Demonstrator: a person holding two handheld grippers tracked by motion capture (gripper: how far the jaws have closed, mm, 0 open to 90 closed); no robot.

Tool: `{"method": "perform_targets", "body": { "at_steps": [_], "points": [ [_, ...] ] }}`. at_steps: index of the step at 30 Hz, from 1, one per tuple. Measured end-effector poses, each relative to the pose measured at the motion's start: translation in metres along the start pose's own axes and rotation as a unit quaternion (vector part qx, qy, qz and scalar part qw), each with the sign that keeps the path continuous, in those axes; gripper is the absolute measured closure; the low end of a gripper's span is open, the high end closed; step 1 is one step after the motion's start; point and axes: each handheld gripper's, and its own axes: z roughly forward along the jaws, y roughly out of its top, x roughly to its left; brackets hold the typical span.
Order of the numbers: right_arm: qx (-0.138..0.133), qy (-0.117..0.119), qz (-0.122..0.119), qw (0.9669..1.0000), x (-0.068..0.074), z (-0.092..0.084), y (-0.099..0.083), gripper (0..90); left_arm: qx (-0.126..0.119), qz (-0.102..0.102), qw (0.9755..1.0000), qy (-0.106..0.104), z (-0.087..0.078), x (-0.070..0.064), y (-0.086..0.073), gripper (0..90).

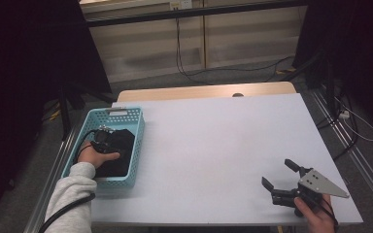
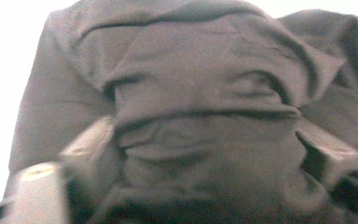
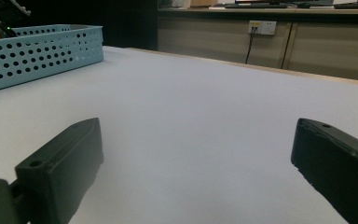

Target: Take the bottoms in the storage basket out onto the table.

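A black cloth (image 1: 120, 154) lies bunched in a light blue perforated basket (image 1: 117, 111) at the table's left edge. My left gripper (image 1: 105, 138) reaches down into the basket on top of that cloth. In the left gripper view the dark cloth (image 2: 205, 70) bulges in folds between the two jaws, and my left gripper (image 2: 209, 140) presses into it from both sides. My right gripper (image 1: 278, 173) rests low at the table's near right corner, with its jaws wide apart. Between them my right gripper (image 3: 200, 140) holds nothing but bare table.
The pale table top (image 1: 213, 141) stretches wide between the basket and the right hand. The basket (image 3: 42, 51) stands far off to the left in the right gripper view. Cables and dark stands lie on the floor beyond the table's far and right edges.
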Motion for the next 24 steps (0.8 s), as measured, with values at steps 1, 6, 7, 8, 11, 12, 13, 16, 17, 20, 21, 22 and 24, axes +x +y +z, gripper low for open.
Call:
{"method": "perform_targets", "body": {
  "at_steps": [1, 6, 7, 8, 11, 12, 13, 16, 17, 20, 21, 22, 24],
  "points": [
    [0.0, 0.0, 0.0, 1.0, 0.0, 0.0, 0.0, 1.3, -0.004, -0.005, 1.0, -0.007, -0.001, -0.001, 0.0, 27.2],
    [-0.002, -0.002, 0.004, 1.0, -0.001, 0.001, 0.001, 1.3, 0.005, -0.001, 0.9999, -0.014, -0.001, -0.005, 0.004, 43.0],
    [-0.003, 0.0, 0.003, 1.0, -0.001, 0.002, 0.001, 1.3, 0.011, -0.003, 0.9998, -0.013, -0.001, -0.006, 0.005, 45.6],
    [-0.002, 0.0, 0.003, 1.0, -0.001, 0.003, 0.001, 1.3, 0.014, -0.002, 0.9998, -0.011, -0.001, -0.007, 0.007, 47.8],
    [-0.003, 0.004, 0.002, 1.0, 0.0, 0.005, 0.001, 1.3, 0.022, -0.003, 0.9997, -0.012, -0.002, -0.008, 0.008, 53.0],
    [-0.003, 0.004, 0.004, 1.0, 0.0, 0.005, 0.001, 1.3, 0.021, -0.007, 0.9997, -0.014, -0.002, -0.008, 0.007, 54.4],
    [-0.002, 0.005, 0.001, 1.0, 0.0, 0.006, 0.001, 1.2, 0.019, -0.013, 0.9996, -0.016, -0.002, -0.009, 0.007, 55.8],
    [-0.003, 0.006, 0.003, 1.0, 0.001, 0.008, 0.002, 1.2, 0.018, -0.025, 0.9993, -0.02, -0.004, -0.009, 0.006, 59.1],
    [-0.003, 0.006, 0.002, 1.0, 0.001, 0.008, 0.002, 1.3, 0.021, -0.028, 0.9992, -0.02, -0.004, -0.008, 0.006, 59.8],
    [-0.004, 0.009, 0.0, 1.0, 0.0, 0.01, 0.002, 1.3, 0.025, -0.028, 0.9991, -0.018, -0.005, -0.009, 0.007, 60.8],
    [-0.004, 0.009, -0.001, 0.9999, 0.0, 0.011, 0.002, 1.2, 0.025, -0.027, 0.9992, -0.017, -0.005, -0.01, 0.008, 60.8],
    [-0.004, 0.01, -0.001, 0.9999, 0.001, 0.012, 0.003, 1.3, 0.023, -0.026, 0.9993, -0.016, -0.005, -0.01, 0.007, 60.8],
    [-0.006, 0.012, -0.001, 0.9999, 0.002, 0.014, 0.003, 1.3, 0.02, -0.027, 0.9993, -0.017, -0.007, -0.009, 0.007, 60.9]
  ]
}}
